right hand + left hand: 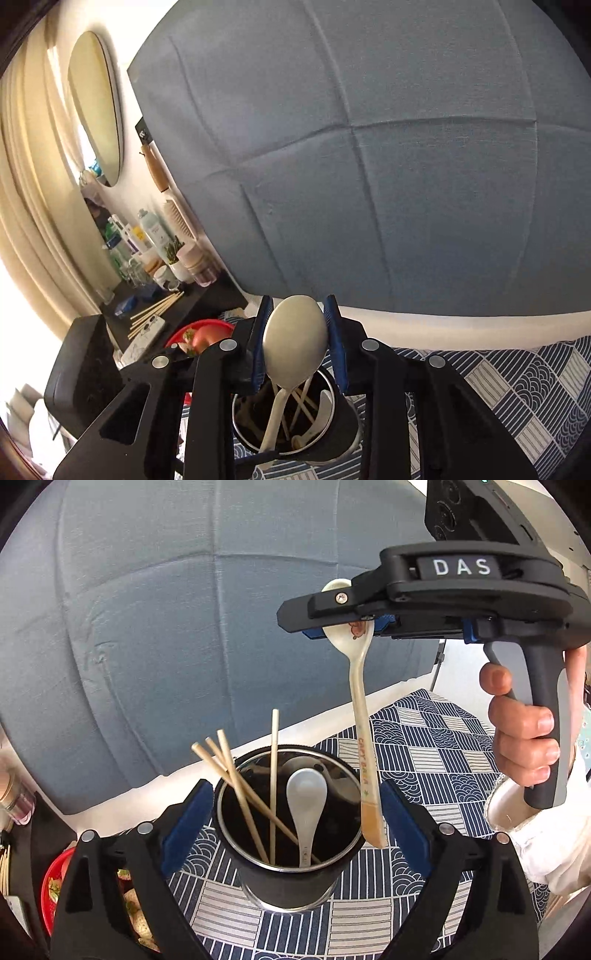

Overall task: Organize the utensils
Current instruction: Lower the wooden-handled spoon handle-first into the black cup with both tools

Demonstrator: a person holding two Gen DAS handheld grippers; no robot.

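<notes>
A black metal-lined cup (291,882) stands on the blue patterned cloth (424,746). It holds several wooden chopsticks (273,775) and a white spoon (306,797). My left gripper (295,823) is open, its blue pads on either side of the cup. My right gripper (347,624) hangs above, shut on the bowl of a cream spoon (360,709) with printed letters. The handle of that spoon hangs down to the cup's right rim. In the right wrist view the right gripper (295,343) clamps the cream spoon (295,336) over the cup (343,432). Whether the handle tip is inside the cup I cannot tell.
A person's hand (524,734) in a white sleeve holds the right gripper's handle. A red bowl of fruit (201,332) sits left of the cup. A black shelf (192,306) at the left carries bottles, jars and loose chopsticks. A blue padded panel (369,147) stands behind.
</notes>
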